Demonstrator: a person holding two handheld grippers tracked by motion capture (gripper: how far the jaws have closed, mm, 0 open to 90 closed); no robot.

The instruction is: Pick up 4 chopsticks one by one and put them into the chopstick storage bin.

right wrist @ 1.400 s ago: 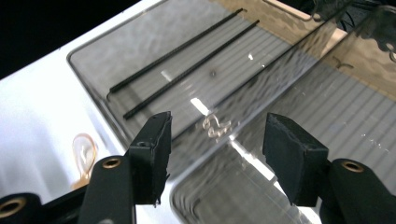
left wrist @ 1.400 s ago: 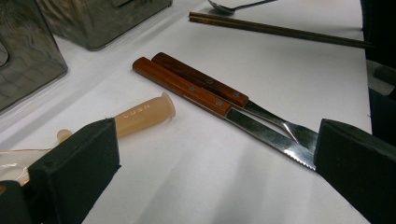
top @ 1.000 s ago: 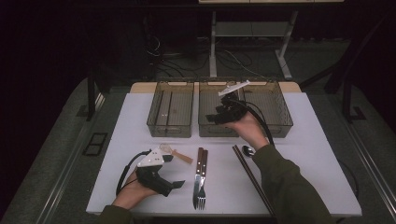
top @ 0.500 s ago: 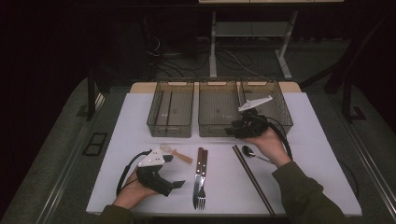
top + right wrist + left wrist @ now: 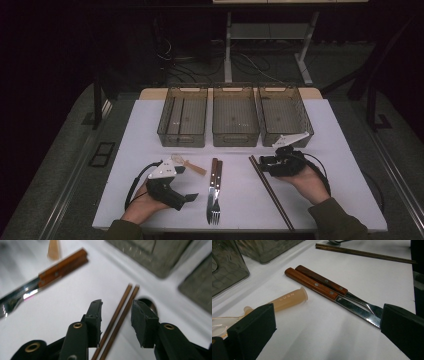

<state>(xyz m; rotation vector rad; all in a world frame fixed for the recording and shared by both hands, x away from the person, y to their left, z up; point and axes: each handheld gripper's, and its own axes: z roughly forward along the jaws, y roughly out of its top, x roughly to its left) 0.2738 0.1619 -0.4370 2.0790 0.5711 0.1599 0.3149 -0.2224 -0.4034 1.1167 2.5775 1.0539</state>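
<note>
A: Brown chopsticks (image 5: 119,315), a pair side by side, lie on the white table (image 5: 330,140) right between the jaws of the right gripper (image 5: 117,315).

B: Gripped yet?

A: No. The jaws have just been closing and straddle the pair, but the pads (image 5: 96,315) stand clear of the wood.

B: So this looks like the reach for a pickup; next, close squarely on both sticks, then lift.

A: The left gripper (image 5: 322,340) rests wide open, the knife (image 5: 329,293) and fork (image 5: 342,290) just ahead.
</note>
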